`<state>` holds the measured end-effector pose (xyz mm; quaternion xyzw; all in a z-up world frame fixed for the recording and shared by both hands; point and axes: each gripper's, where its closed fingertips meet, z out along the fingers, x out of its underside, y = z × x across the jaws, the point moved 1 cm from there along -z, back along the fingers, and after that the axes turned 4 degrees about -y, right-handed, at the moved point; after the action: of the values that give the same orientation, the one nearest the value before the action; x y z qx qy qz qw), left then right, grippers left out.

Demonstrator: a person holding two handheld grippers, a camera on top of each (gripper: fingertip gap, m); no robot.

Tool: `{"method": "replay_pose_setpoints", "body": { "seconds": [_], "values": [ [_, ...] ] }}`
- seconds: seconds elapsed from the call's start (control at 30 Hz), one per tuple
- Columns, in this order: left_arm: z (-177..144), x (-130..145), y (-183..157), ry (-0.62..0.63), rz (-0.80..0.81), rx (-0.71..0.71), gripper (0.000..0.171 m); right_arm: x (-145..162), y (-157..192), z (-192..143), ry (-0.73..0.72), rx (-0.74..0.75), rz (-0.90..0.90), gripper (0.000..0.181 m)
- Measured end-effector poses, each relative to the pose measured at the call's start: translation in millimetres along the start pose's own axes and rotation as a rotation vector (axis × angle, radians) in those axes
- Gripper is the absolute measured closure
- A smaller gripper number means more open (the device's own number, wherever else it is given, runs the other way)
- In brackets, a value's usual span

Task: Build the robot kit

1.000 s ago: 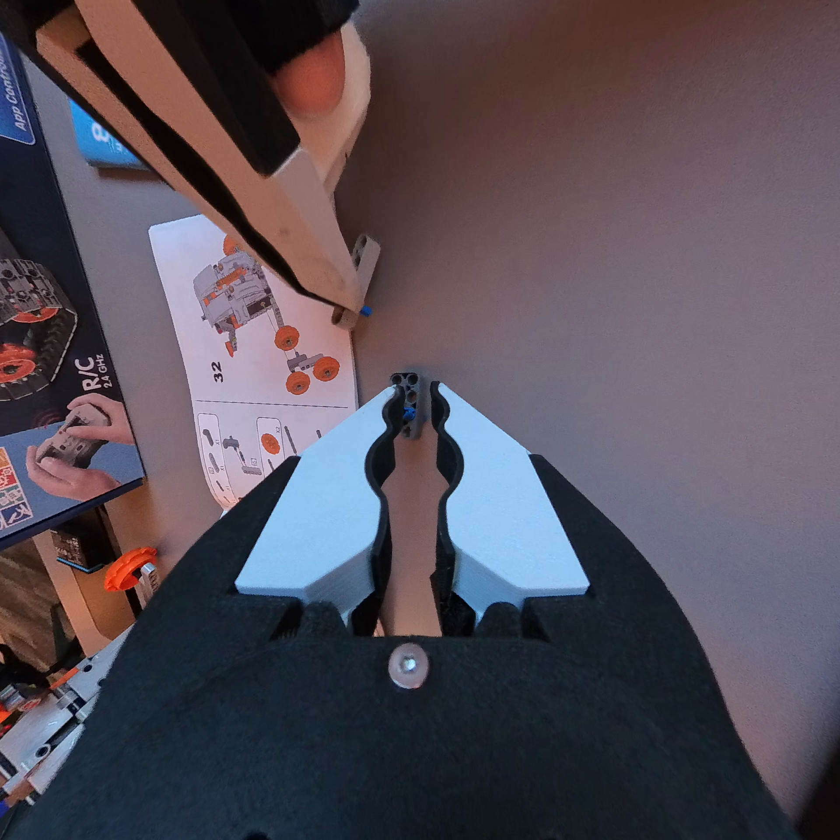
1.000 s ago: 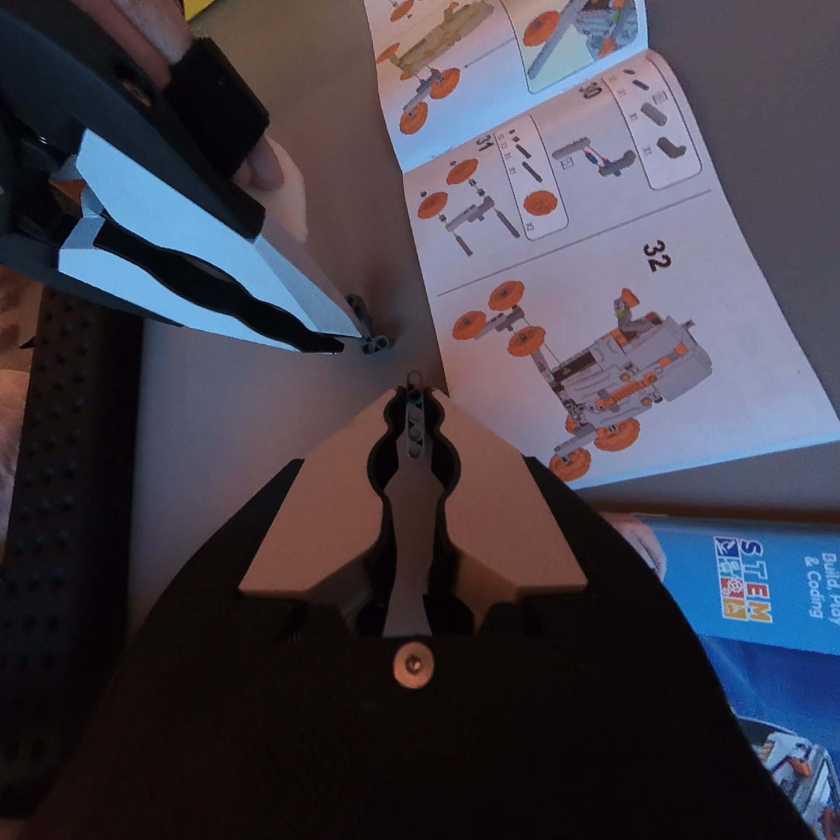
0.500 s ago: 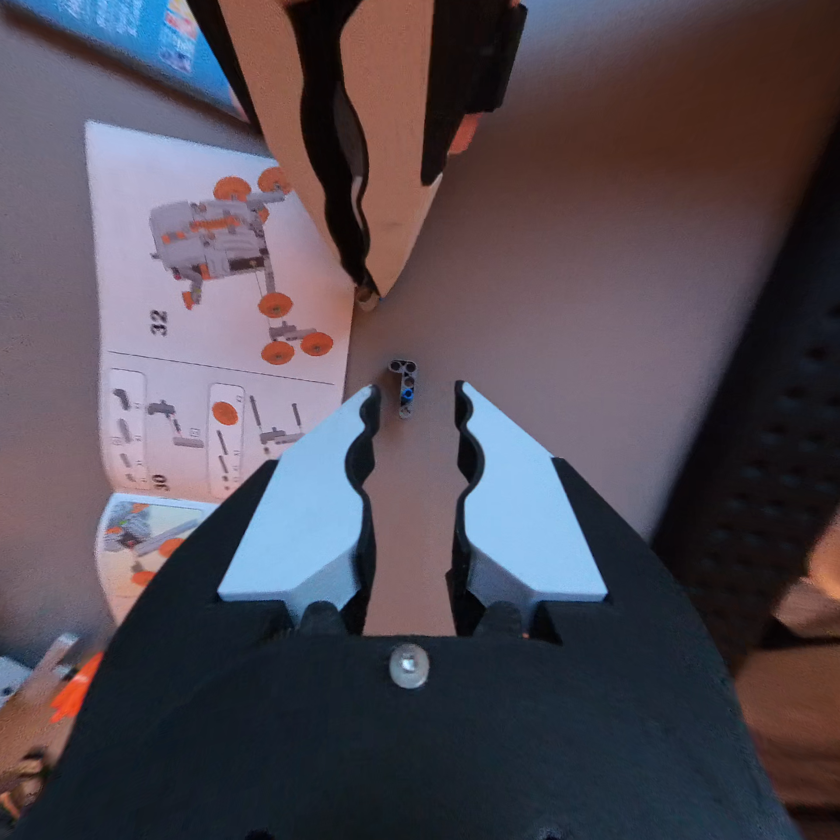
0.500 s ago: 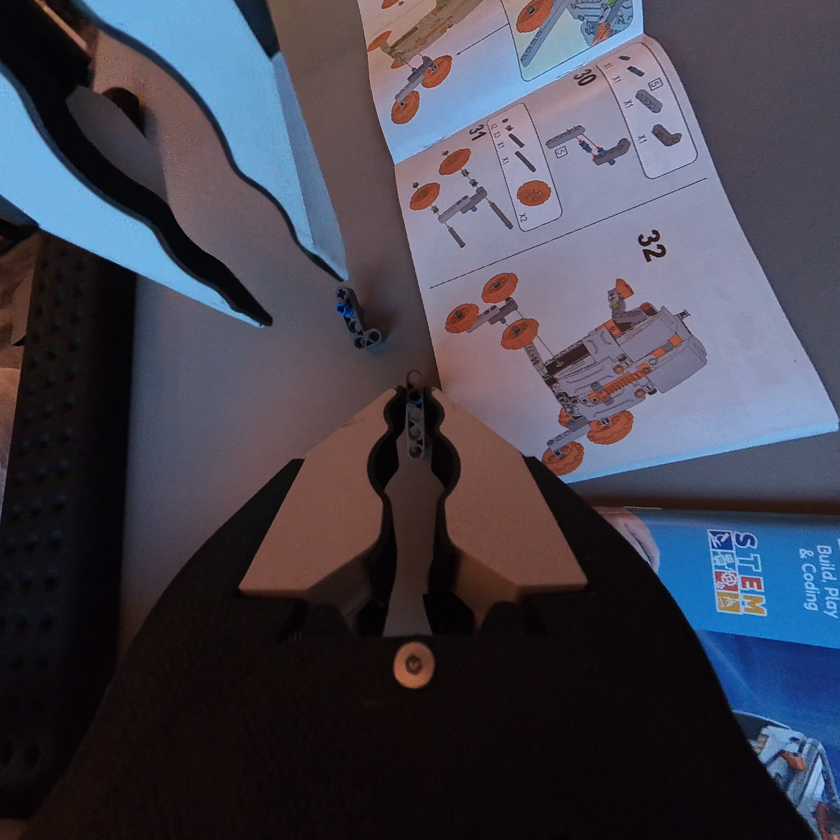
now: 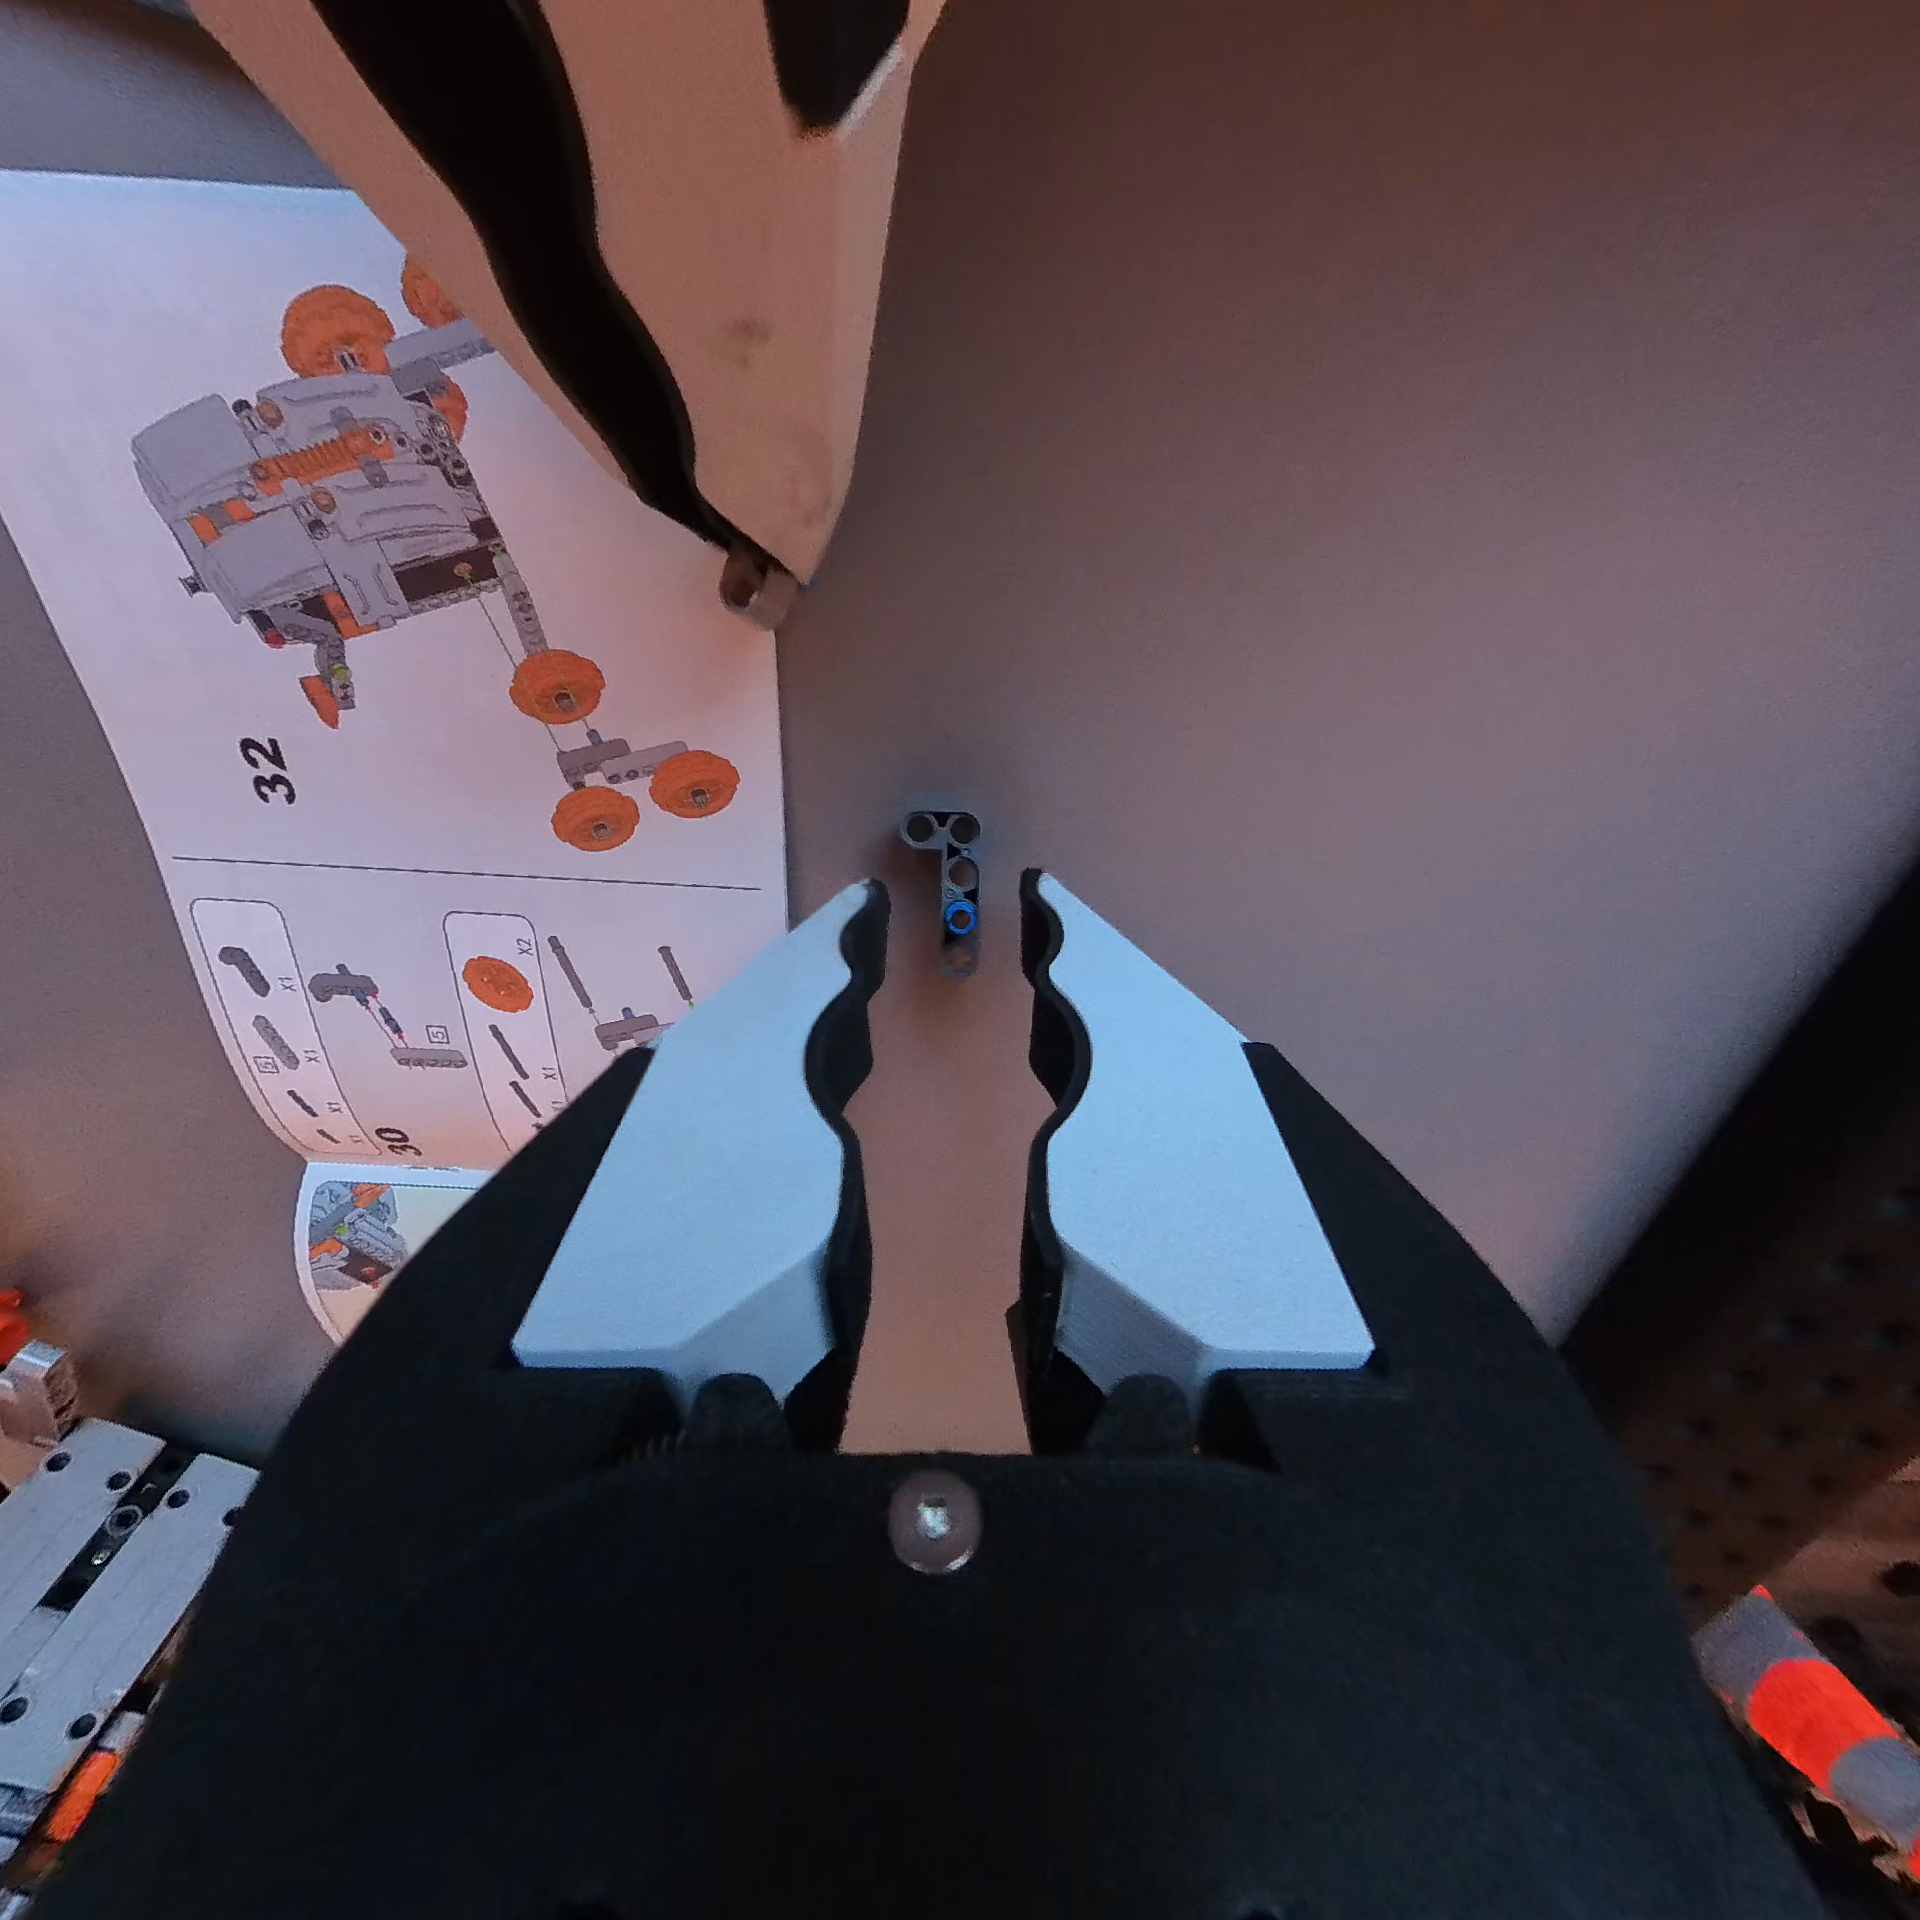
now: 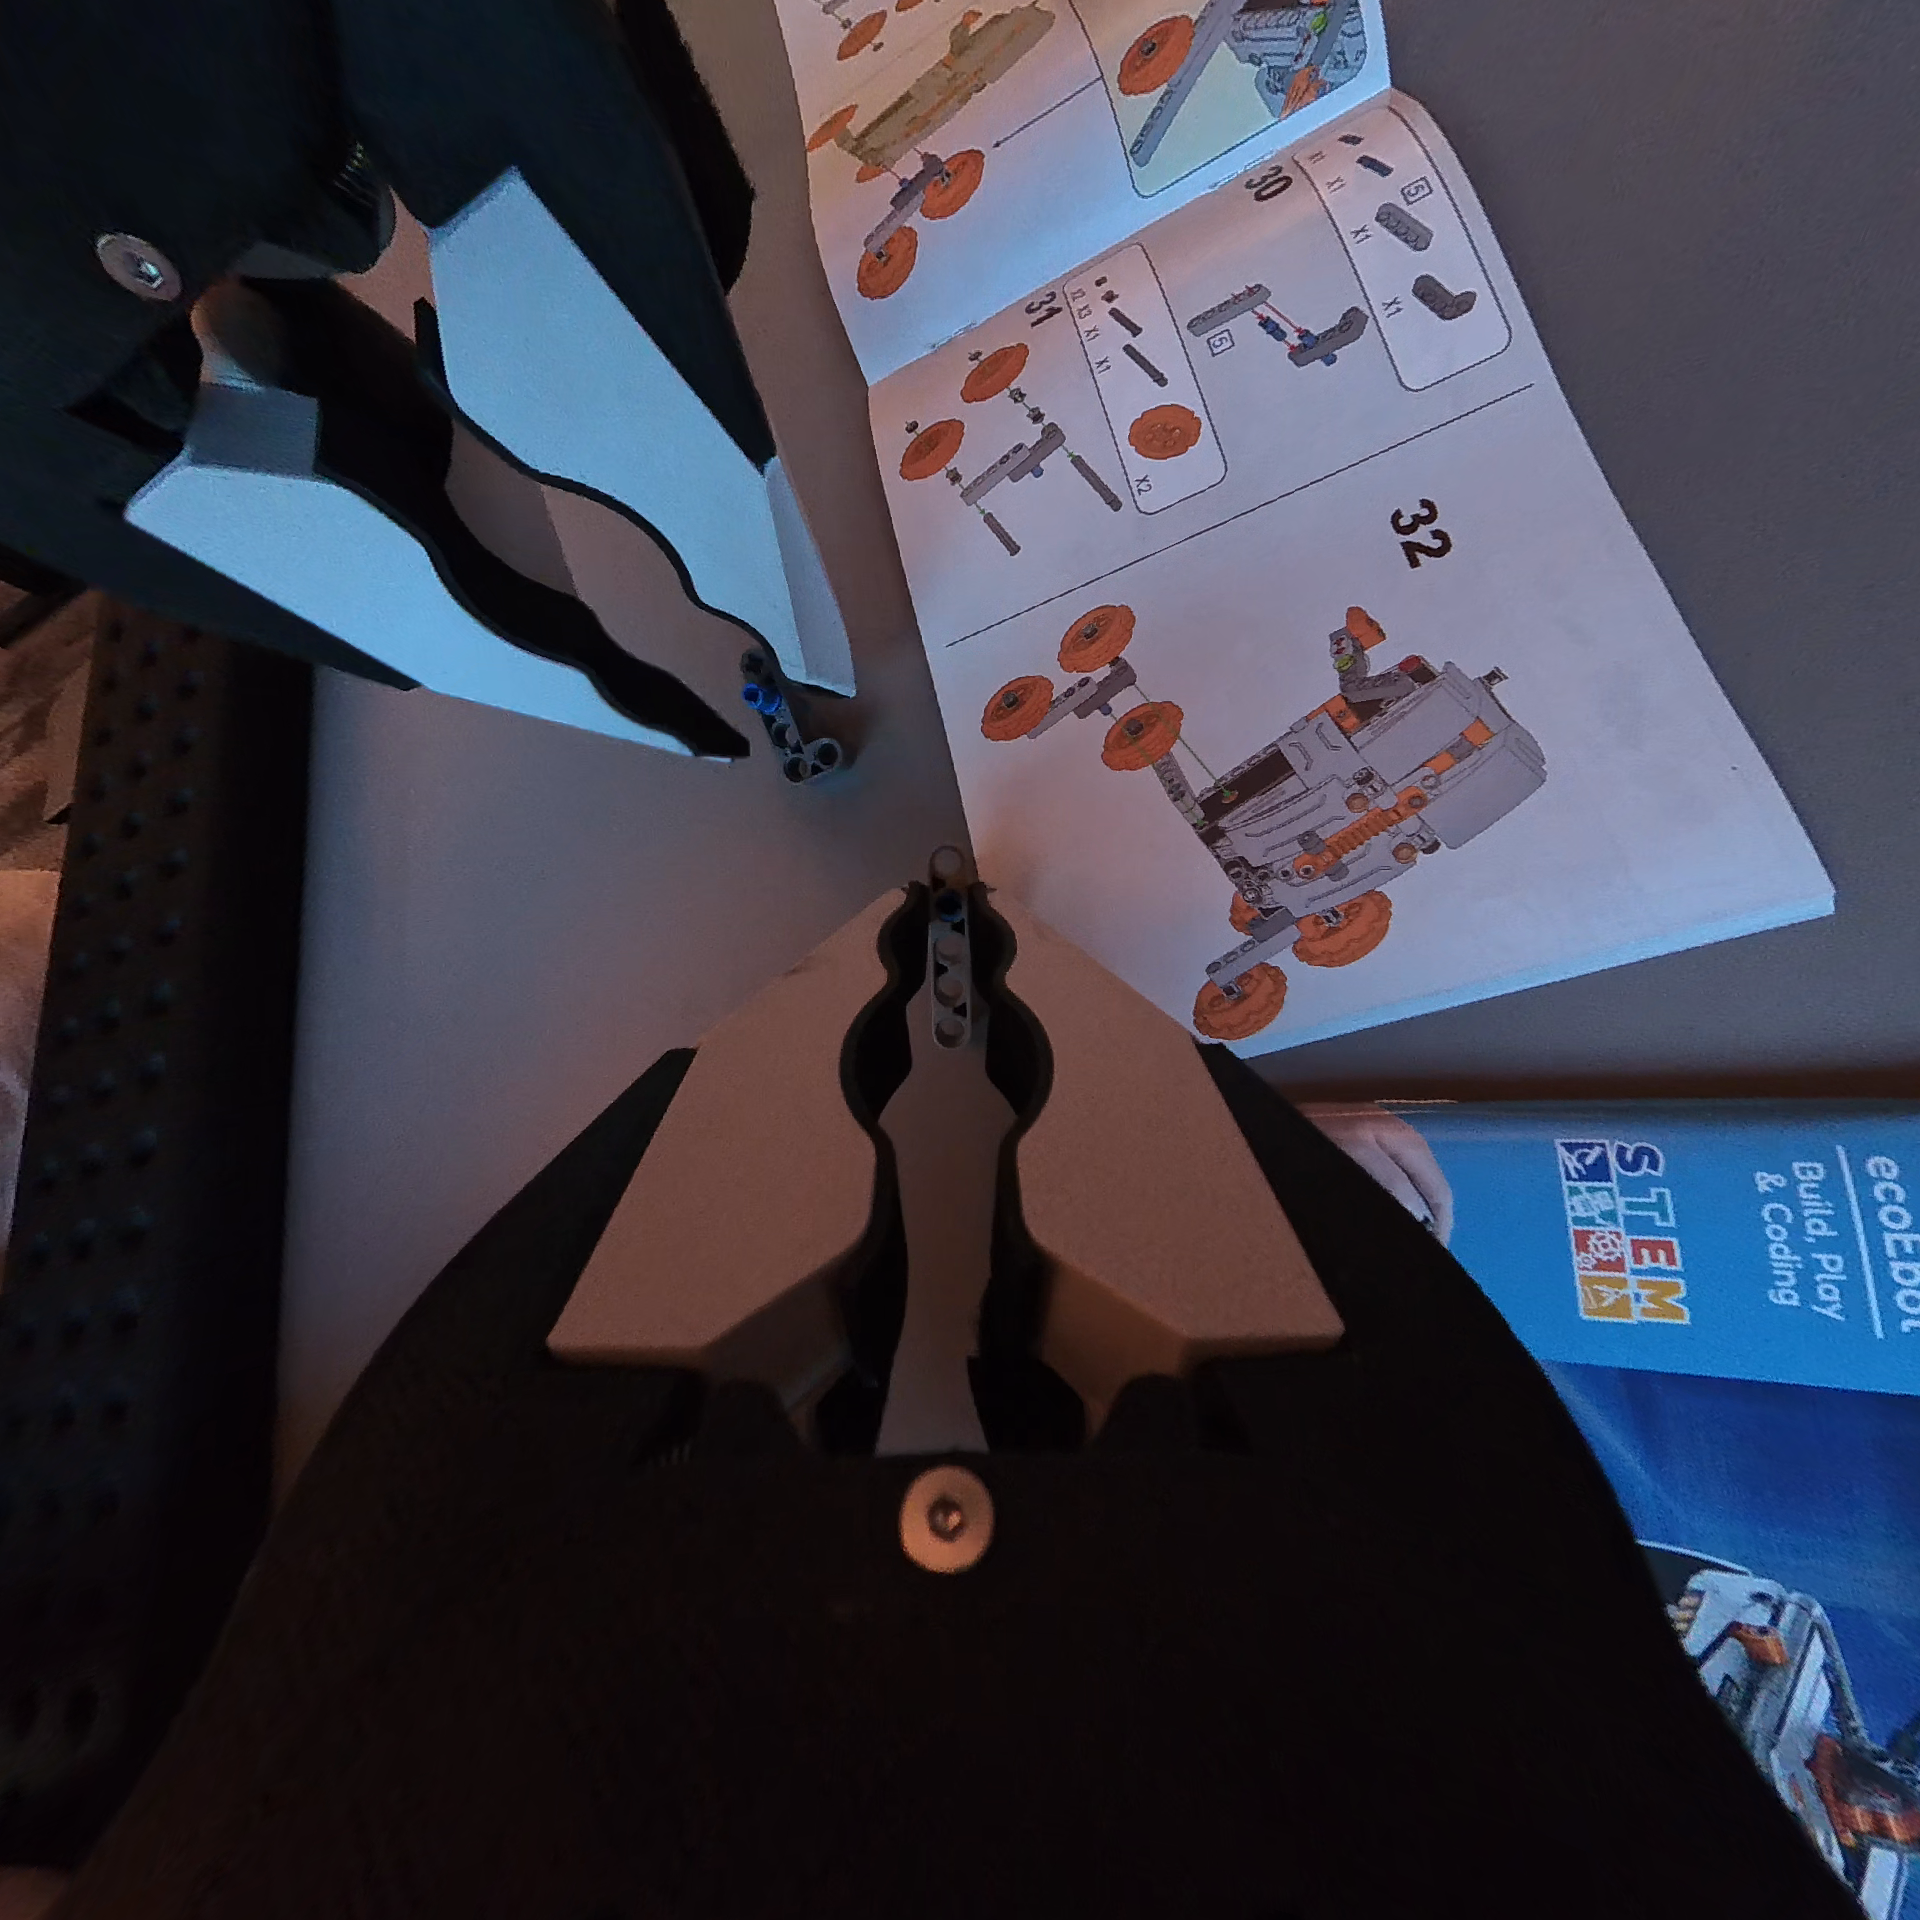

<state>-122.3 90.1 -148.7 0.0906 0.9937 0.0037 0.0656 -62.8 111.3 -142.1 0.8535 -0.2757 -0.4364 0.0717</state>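
Observation:
My left gripper (image 5: 951, 891) is open, pointing down at the grey table. A small dark grey L-shaped beam (image 5: 943, 831) with a blue pin lies flat between and just ahead of its fingertips, touching neither. My right gripper (image 6: 948, 896) is shut on a light grey straight beam (image 6: 951, 977) that stands along its jaws and sticks out a little past the tips. In the right wrist view the left gripper (image 6: 779, 717) hovers over the L-shaped beam (image 6: 805, 753). In the left wrist view the right gripper's tip shows the beam's end (image 5: 756, 594).
An open instruction booklet (image 5: 364, 727) lies beside the parts and also shows in the right wrist view (image 6: 1351, 582). A blue box (image 6: 1714, 1268) lies near it. A black studded mat (image 5: 1766, 1351) borders the table's other side. Loose grey and orange parts (image 5: 73, 1558) lie at the lower left.
My left gripper was shut on the L-shaped beam, opened and let it go onto the table, and has now come closer over it. My right gripper kept its hold on the straight beam.

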Motion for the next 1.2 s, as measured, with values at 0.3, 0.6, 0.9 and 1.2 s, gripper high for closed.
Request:
{"method": "replay_pose_setpoints", "body": {
  "seconds": [0.3, 0.6, 0.9, 1.2],
  "values": [
    [2.0, 4.0, -0.1, 0.02, 0.009, -0.003, 0.159, 1.6, -0.7, 0.3, 0.003, -0.004, 0.006, 0.176],
    [-6.7, -1.9, -1.8, -0.016, 0.019, -0.001, 0.167, 1.9, -2.8, -2.9, -0.011, -0.006, 0.017, 0.176],
    [-51.0, -26.5, 11.8, -0.408, -0.178, -0.077, 0.167, -18.6, -6.4, -31.4, -0.139, 0.035, 0.016, 0.176],
    [-190.3, -93.1, 48.9, -1.3, -0.489, -0.046, 0.168, -66.7, -2.6, -157.5, -0.601, 0.161, -0.014, 0.176]
  ]
}}
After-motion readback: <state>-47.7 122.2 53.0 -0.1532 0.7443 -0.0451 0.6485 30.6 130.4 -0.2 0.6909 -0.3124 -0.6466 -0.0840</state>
